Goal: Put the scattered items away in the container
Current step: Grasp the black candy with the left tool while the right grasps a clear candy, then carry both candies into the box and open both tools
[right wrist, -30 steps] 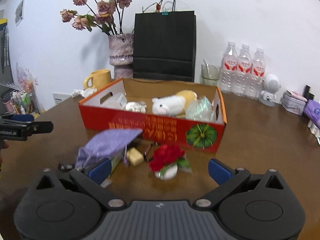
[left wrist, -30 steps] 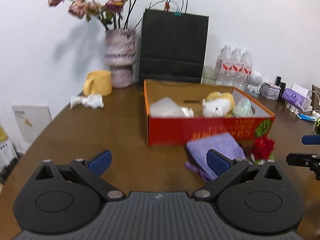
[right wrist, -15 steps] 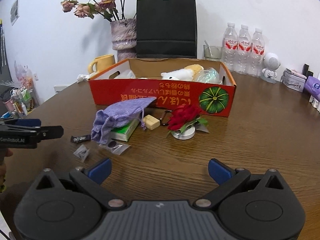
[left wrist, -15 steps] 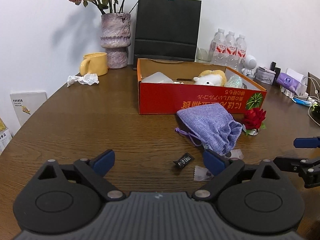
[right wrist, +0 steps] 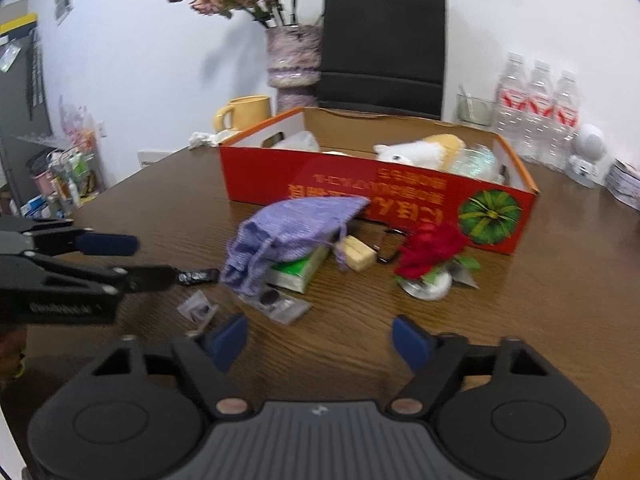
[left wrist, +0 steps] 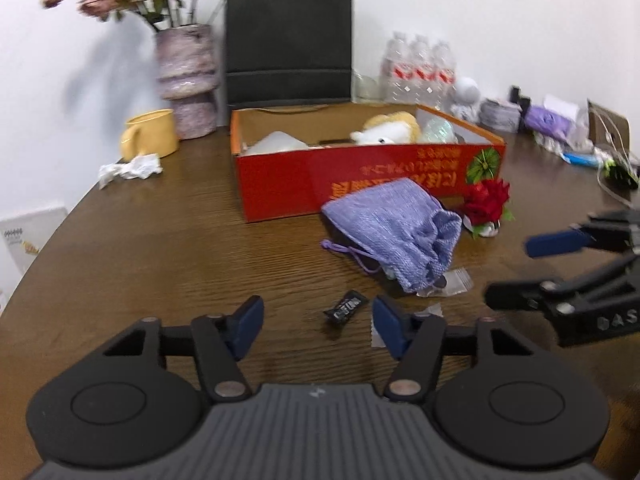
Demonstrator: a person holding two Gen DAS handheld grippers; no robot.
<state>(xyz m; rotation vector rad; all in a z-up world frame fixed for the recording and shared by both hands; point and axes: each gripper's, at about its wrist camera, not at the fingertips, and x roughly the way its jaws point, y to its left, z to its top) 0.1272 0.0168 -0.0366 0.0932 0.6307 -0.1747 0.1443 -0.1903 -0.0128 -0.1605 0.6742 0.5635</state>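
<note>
Left wrist view: left gripper (left wrist: 316,322) hangs released near a black sachet (left wrist: 345,311) on the bench (left wrist: 160,256); right gripper (right wrist: 319,338) likewise unclenched, purple pouch (right wrist: 292,226) lying beside the red box (right wrist: 380,196).

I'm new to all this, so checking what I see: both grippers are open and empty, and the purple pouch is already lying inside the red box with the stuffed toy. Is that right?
Not quite. The purple pouch lies on the table in front of the red box, as the right wrist view shows. The stuffed toy is inside, and the left gripper and right gripper are open and empty.
</note>
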